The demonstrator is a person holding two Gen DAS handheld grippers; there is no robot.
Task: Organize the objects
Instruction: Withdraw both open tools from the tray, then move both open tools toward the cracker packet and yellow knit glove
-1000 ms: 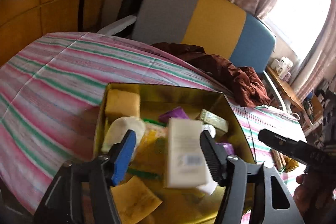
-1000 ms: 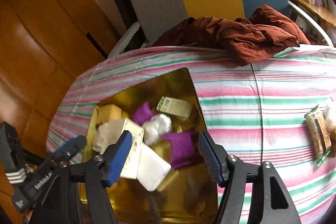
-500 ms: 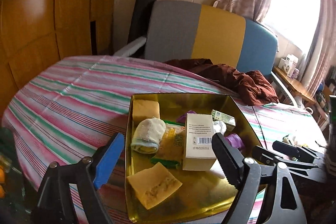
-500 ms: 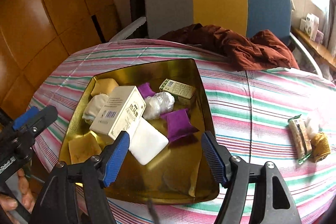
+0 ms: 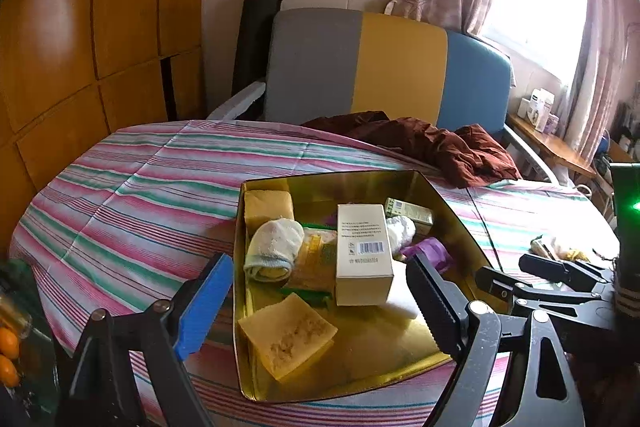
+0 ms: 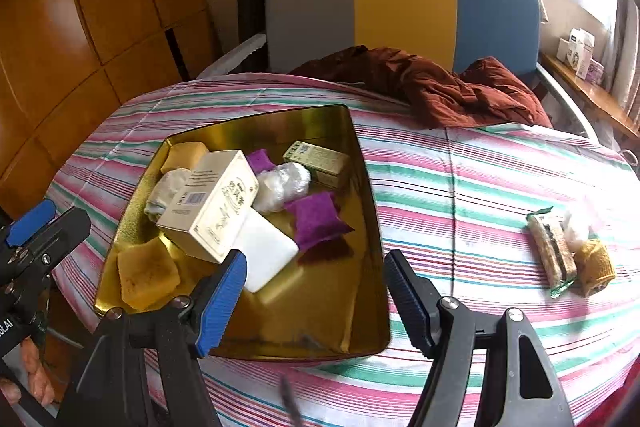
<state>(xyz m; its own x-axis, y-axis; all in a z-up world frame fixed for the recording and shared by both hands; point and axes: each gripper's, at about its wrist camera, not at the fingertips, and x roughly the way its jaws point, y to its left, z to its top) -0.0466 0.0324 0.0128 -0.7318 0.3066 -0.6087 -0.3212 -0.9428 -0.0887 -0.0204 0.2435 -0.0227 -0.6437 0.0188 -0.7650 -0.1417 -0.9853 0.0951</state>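
Left wrist view: left gripper [image 5: 320, 297] now stands wide and empty — a second ago its fingers bracketed the cream carton [image 5: 363, 254] from close in; since then it has pulled back and up. The carton lies inside the gold tray [image 5: 456, 223], propped on the white pad [image 6: 264, 254] and leaning across other items, barcode face towards this camera. Judgement: carton placed, this deposit done.

Right gripper [image 6: 314, 301] also hangs spread with nothing between its fingers, hovering over the tray's near rim — likewise farther out than half a second ago.

Further in: yellow sponge [image 5: 286, 335], rolled cloth [image 5: 272, 249], purple pouch [image 6: 316, 221], crinkled plastic wad [image 6: 282, 185], green box [image 6: 318, 163] at the back wall.

Well apart on the striped cloth [image 6: 460, 187]: snack bar [image 6: 552, 253] and mustard knit piece [image 6: 594, 267], not yet in the tray — probably next.

Hard to read: what lies under the carton, carton print, the pale wrapper touching the snack bar. Tray's near corners cut off by gripper fingers. Window glare washes out the right.
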